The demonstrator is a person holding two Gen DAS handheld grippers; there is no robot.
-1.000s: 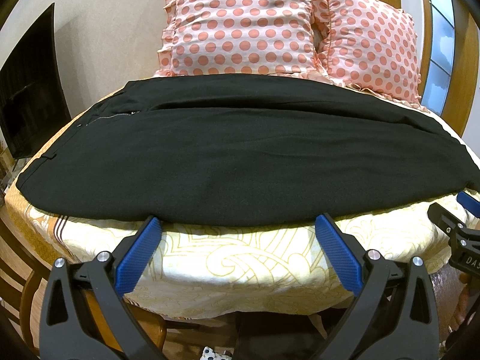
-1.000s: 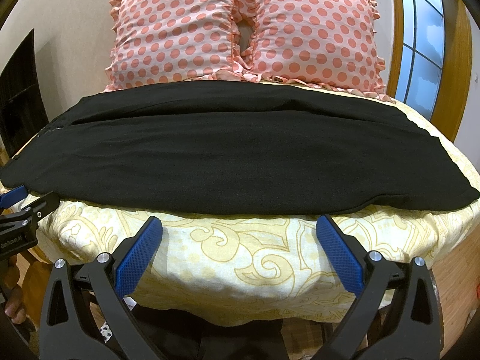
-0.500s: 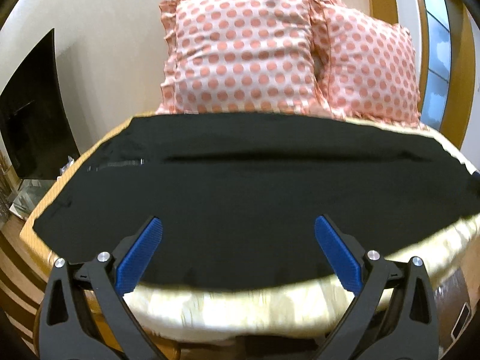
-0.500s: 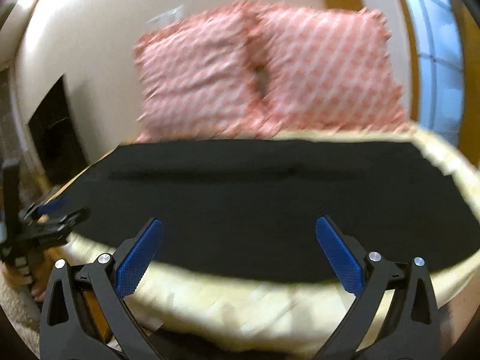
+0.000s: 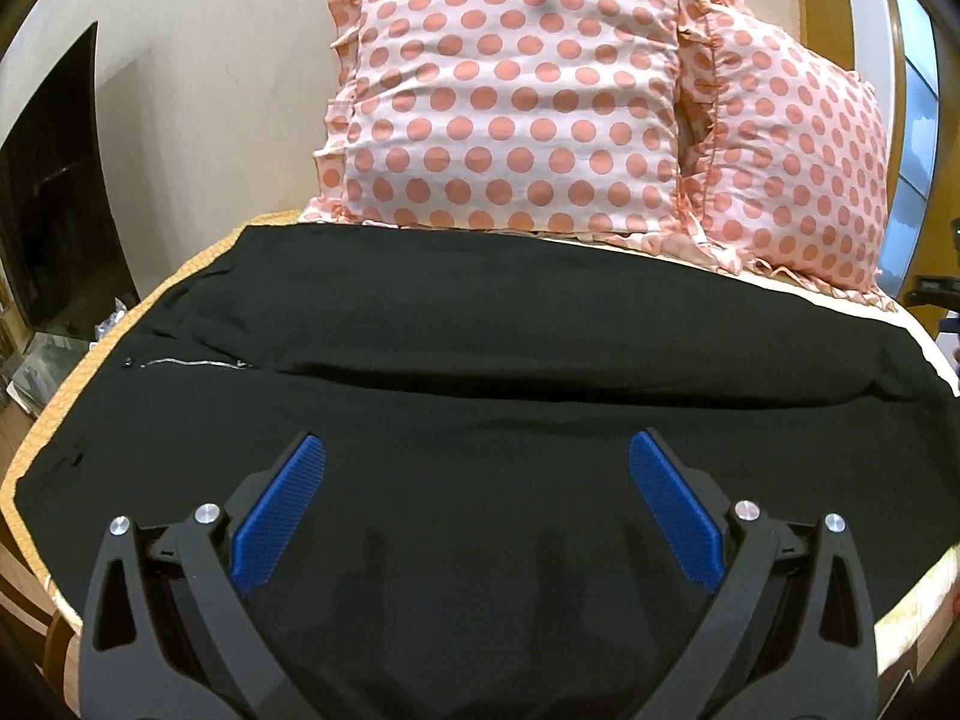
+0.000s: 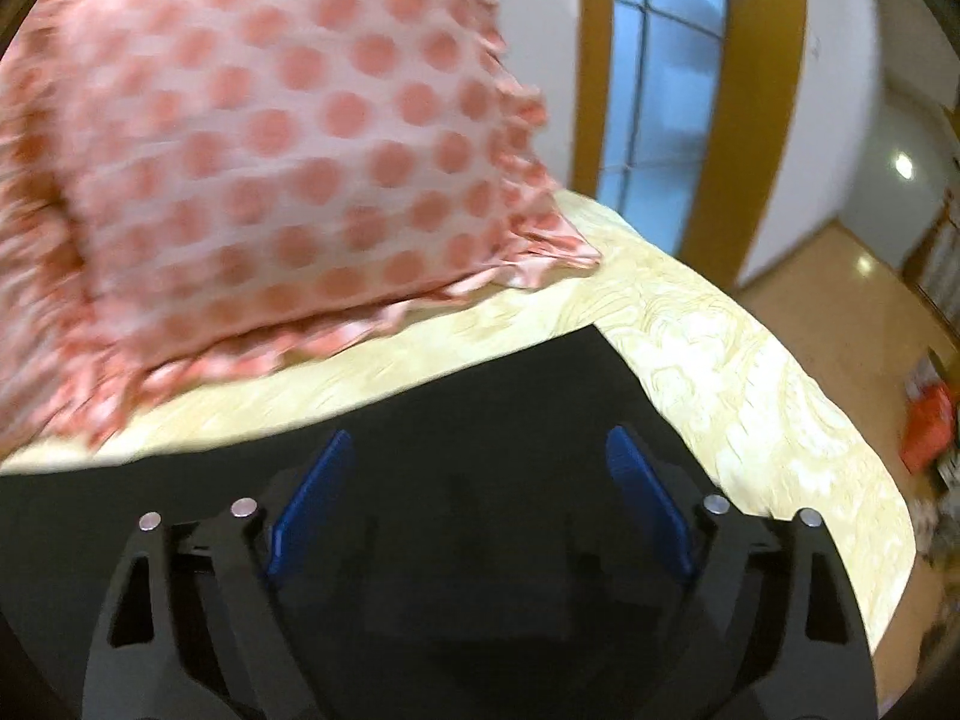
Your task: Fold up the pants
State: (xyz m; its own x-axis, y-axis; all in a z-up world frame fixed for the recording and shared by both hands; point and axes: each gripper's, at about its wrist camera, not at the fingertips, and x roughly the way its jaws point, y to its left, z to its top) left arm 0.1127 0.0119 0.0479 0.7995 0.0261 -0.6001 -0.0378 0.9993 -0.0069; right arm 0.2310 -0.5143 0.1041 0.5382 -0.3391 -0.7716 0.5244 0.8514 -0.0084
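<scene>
Lying flat across bed: black pants, lengthwise fold; left claw, right claw spread above.

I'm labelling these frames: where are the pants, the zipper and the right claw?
pants (image 5: 480, 360): left wrist view, middle of the black cloth.
zipper (image 5: 186, 363): left wrist view, on its silvery teeth.
right claw (image 6: 474, 498): right wrist view, midway between the blue fingertips.
</scene>
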